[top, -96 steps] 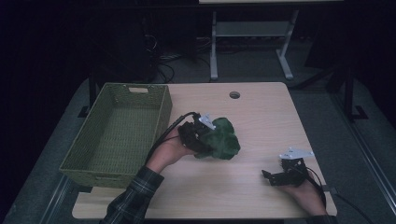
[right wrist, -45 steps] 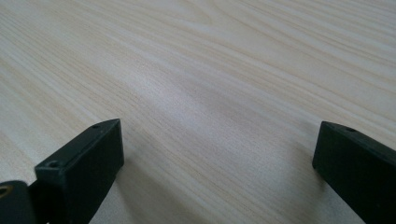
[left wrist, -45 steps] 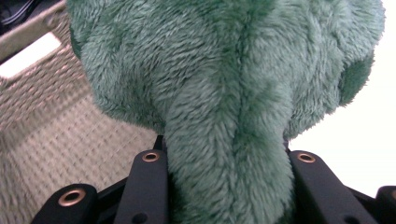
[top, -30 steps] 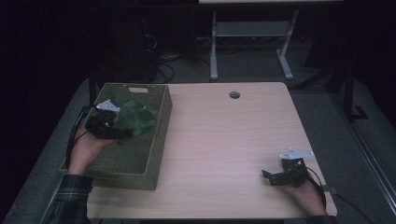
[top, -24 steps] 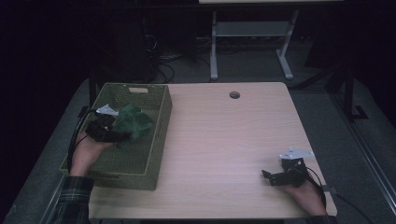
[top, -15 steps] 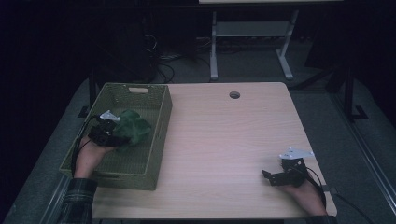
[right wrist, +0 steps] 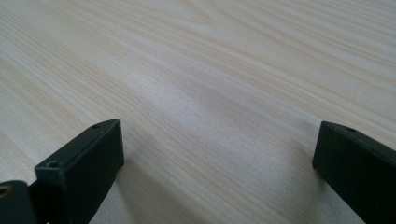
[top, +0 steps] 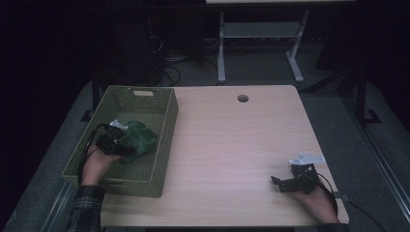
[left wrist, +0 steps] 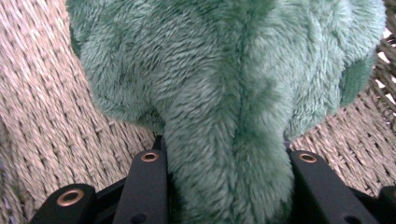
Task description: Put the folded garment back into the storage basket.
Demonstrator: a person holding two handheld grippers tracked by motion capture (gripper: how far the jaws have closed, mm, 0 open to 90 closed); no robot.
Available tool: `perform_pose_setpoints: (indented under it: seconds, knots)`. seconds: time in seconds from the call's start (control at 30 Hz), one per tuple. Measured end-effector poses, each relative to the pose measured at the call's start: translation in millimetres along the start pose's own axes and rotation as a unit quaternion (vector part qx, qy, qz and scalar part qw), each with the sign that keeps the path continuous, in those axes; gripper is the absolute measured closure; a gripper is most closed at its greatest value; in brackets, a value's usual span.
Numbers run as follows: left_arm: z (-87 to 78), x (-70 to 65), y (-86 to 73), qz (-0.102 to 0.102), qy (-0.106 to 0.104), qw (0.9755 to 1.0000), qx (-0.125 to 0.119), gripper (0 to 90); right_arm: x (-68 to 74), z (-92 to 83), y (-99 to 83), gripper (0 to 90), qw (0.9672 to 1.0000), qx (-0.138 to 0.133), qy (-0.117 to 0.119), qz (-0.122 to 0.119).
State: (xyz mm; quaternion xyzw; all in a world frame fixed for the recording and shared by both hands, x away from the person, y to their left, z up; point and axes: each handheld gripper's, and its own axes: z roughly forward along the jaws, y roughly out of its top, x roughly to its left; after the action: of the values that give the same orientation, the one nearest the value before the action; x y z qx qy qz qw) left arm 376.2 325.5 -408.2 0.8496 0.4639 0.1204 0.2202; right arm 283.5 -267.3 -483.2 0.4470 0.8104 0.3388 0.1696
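Green plush toy [top: 138, 137], carried off the wooden table [top: 232, 145], is now sinking into the woven basket [top: 159, 164] at the table's left edge, the left gripper [top: 116, 144] clamping it. The drop-off is looking nearly finished, pending release. The right gripper [top: 285, 184] is resting near the table's front right corner, jaws apart.

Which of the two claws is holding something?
The left claw, inside the basket, grips the green plush toy. The right claw is open above bare table.
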Motion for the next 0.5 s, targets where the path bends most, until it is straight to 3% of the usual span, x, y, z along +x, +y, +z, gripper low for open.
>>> perform_pose_setpoints:
  seconds: [0.23, 0.5]
  knots:
    - [7.0, 1.7, -1.0, -0.006, -0.005, 0.9995, 0.030, 56.9, 0.0, 0.0, 0.0, 1.7, 1.0000, 0.000, 0.000, 0.000]
    - [10.2, 2.2, 0.0, -0.005, -0.003, 0.9993, 0.036, 36.5, 0.0, 0.0, 0.0, 1.7, 1.0000, 0.000, 0.000, 0.000]
